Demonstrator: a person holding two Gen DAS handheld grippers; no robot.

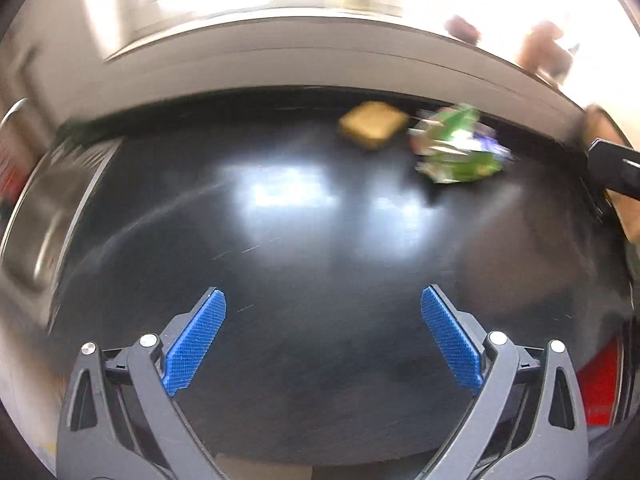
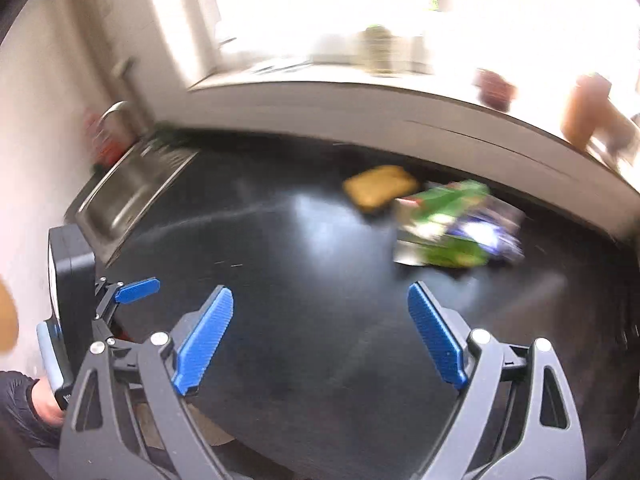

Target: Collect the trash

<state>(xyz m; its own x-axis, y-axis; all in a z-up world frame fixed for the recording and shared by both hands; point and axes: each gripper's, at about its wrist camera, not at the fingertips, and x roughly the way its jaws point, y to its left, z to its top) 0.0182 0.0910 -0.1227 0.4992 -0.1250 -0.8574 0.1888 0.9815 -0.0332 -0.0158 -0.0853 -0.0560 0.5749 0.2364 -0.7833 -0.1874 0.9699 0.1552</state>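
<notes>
Crumpled glossy green wrapper (image 2: 452, 224) beside rectangular yellow sponge (image 2: 379, 190).

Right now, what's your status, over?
Left tool and right tool open, empty. Crumpled green wrapper on the black counter, beside a yellow sponge. Path clear.

Both views motion-blurred, fisheye bending hard at the edges. Window (image 2: 320, 8) blown out across the top of frame. White glare patches mid-frame on the dark countertop (image 1: 288, 192). Only near foreground stays sharp.
</notes>
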